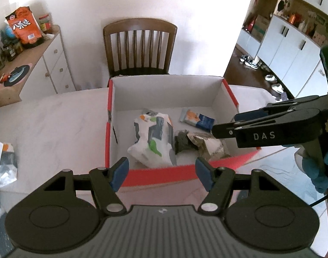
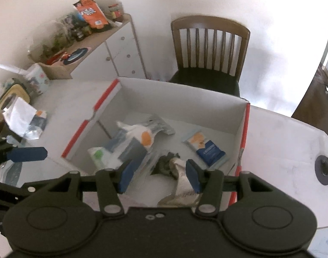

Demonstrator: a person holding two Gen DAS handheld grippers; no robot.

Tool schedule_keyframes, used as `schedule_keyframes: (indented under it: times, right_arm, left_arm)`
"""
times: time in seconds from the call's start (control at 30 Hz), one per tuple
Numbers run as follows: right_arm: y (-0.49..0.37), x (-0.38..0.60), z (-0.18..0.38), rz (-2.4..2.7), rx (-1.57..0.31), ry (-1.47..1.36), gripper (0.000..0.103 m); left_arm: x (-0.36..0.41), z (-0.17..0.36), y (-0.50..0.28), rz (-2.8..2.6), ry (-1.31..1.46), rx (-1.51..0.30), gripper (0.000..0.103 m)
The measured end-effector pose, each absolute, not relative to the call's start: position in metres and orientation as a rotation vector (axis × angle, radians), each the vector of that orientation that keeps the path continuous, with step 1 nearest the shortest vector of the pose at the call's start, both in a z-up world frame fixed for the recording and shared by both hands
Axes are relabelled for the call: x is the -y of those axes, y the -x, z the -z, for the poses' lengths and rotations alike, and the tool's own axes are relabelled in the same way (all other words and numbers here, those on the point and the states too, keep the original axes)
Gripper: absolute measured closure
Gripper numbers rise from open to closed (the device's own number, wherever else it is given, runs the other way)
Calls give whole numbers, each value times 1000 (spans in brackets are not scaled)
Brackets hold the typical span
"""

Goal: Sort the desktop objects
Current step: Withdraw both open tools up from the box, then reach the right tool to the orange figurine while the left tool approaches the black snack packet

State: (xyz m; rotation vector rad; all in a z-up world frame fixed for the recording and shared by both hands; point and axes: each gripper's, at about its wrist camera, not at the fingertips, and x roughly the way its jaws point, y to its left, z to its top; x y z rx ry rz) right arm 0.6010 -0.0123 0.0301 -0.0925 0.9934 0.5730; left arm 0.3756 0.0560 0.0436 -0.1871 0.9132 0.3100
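On the white table [image 1: 56,124], a red-edged cardboard box [image 1: 112,107] holds three things – a crumpled white bag [image 1: 152,137] at its centre, a blue-orange packet [image 1: 197,120] at 2 o'clock, a torn wrapper [image 1: 203,145] at 4. Left gripper [image 1: 161,173] and right gripper [image 2: 158,175] hover above the box's near edge – both with jaws apart, gripping nothing

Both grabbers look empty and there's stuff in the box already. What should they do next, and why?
Probably swing the left tool left toward the white packet lying on the table outside the box. Both tools are open and hold nothing; the right tool hangs over the box, where three packets already lie. That packet seems the nearest thing not yet sorted.
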Motion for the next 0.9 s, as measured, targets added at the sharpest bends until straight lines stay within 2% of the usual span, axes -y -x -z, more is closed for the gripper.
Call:
schedule_keyframes:
  times: [0.47, 0.83, 0.9]
  right_arm:
    - [-536, 9, -43, -579, -967, 94, 49]
    - [-499, -4, -27, -544, -996, 75, 48]
    - [-492, -8, -23, -530, -996, 77, 45]
  left_arm:
    - [-32, -49, -321, -238, 190, -906, 36]
    - [-30, -39, -280, -198, 163, -919, 36]
    - [-31, -36, -273, -193, 164, -920, 30]
